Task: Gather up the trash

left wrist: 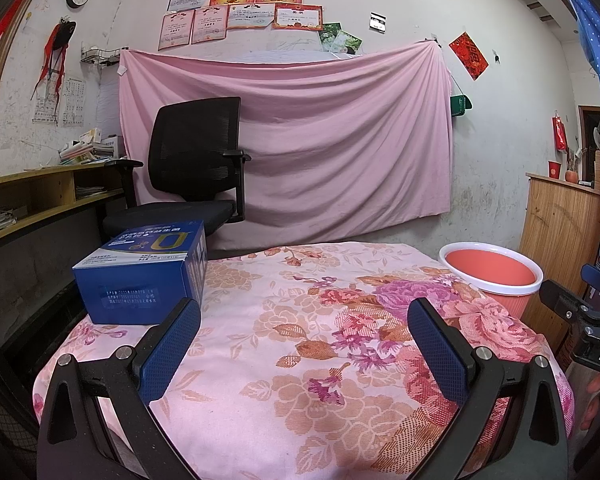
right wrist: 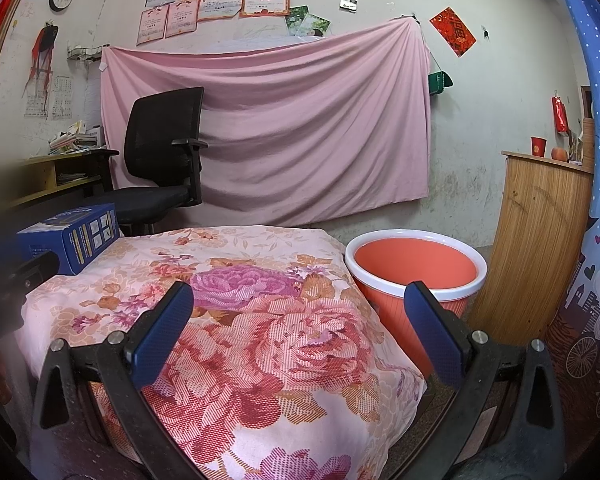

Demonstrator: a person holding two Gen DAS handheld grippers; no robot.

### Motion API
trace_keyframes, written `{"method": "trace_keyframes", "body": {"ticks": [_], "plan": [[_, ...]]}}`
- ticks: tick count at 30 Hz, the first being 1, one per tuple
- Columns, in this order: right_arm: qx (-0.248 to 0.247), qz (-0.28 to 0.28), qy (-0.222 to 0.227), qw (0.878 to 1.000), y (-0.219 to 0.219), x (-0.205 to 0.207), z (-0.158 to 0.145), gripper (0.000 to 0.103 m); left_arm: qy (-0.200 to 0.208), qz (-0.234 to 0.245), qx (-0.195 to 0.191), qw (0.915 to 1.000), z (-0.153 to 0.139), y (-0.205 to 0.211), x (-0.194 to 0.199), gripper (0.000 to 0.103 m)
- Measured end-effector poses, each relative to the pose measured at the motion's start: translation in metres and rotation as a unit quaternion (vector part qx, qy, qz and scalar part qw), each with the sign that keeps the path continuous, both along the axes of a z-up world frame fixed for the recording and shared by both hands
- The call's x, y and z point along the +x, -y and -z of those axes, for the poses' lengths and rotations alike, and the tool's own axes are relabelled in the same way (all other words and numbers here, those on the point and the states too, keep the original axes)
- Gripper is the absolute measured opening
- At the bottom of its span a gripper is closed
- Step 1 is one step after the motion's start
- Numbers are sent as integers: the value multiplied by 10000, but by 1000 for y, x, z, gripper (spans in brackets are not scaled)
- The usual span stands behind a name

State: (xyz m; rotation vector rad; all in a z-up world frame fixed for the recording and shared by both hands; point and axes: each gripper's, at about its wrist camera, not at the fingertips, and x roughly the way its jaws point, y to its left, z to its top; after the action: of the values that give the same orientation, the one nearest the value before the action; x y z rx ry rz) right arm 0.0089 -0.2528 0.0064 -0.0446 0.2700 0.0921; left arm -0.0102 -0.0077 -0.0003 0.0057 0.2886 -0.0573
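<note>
Left wrist view shows the left tool (left wrist: pixel 304 316) spread wide and empty, a glossy blue cardboard box (left wrist: pixel 140 276) just beyond its left finger on the floral-cloth table (left wrist: pixel 300 360). Right tool (right wrist: pixel 298 300) likewise gapes; the ribbed, probably plastic, orange bin (right wrist: pixel 416 268) stands beside the table.

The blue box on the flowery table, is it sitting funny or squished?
The blue box looks whole, with no dents showing. It lies flat near the left edge of the flowered cloth, turned at an angle. The orange bin stands upright beside the table. Nothing is spilled.
</note>
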Motion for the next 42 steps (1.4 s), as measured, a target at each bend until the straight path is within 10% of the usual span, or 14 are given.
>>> {"method": "trace_keyframes", "body": {"ticks": [42], "plan": [[4, -11, -32, 10000, -4, -2, 2, 103, 55, -105, -2, 9999, -1, 2, -4, 102]]}}
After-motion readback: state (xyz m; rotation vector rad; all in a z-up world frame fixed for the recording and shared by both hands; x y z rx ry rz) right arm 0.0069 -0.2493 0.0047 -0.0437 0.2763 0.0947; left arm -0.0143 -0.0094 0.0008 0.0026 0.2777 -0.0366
